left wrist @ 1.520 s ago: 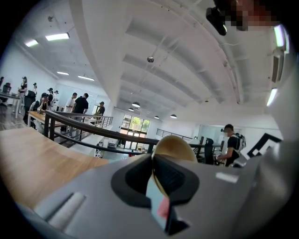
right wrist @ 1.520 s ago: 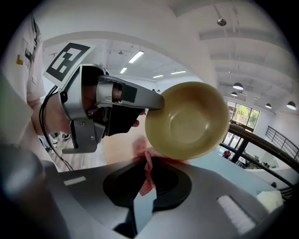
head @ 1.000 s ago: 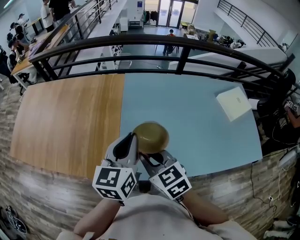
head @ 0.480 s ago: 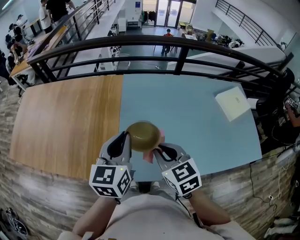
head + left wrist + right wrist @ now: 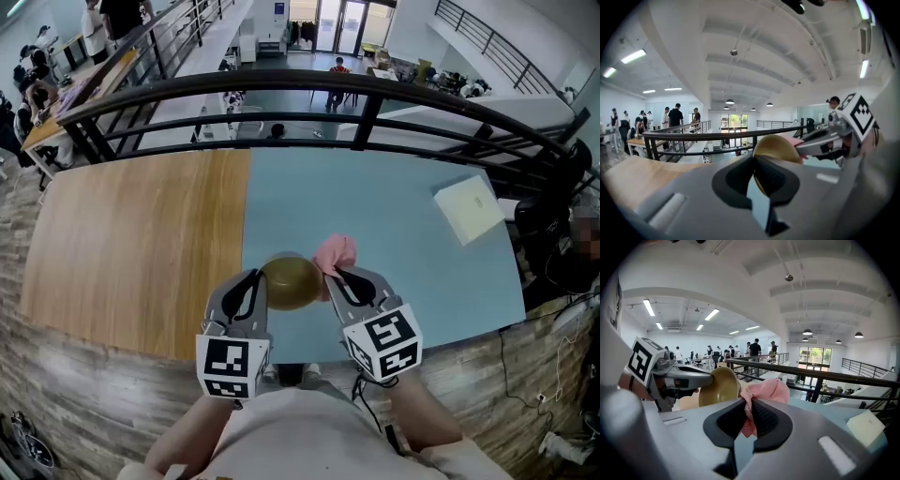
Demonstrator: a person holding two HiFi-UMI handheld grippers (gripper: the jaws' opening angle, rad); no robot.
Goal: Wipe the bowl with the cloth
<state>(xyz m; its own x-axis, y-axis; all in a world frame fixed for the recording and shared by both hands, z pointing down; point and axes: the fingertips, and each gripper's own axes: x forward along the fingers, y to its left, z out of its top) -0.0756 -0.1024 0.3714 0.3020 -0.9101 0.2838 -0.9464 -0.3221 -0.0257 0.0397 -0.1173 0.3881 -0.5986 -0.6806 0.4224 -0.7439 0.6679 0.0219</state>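
Left gripper (image 5: 255,292): jaws pinch the rim of the bowl (image 5: 291,281), held tilted above the near edge of the blue table (image 5: 403,244). Right gripper (image 5: 339,281): jaws clamped on the pink cloth (image 5: 335,253), bunched just right of the bowl; contact not confirmed. White pad (image 5: 468,207) lies far right.

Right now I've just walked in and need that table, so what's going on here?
A person holds a gripper in each hand over the table. The left gripper is shut on the rim of the bowl, holding it up. The right gripper is shut on the cloth, right beside the bowl; I can't tell whether they touch.
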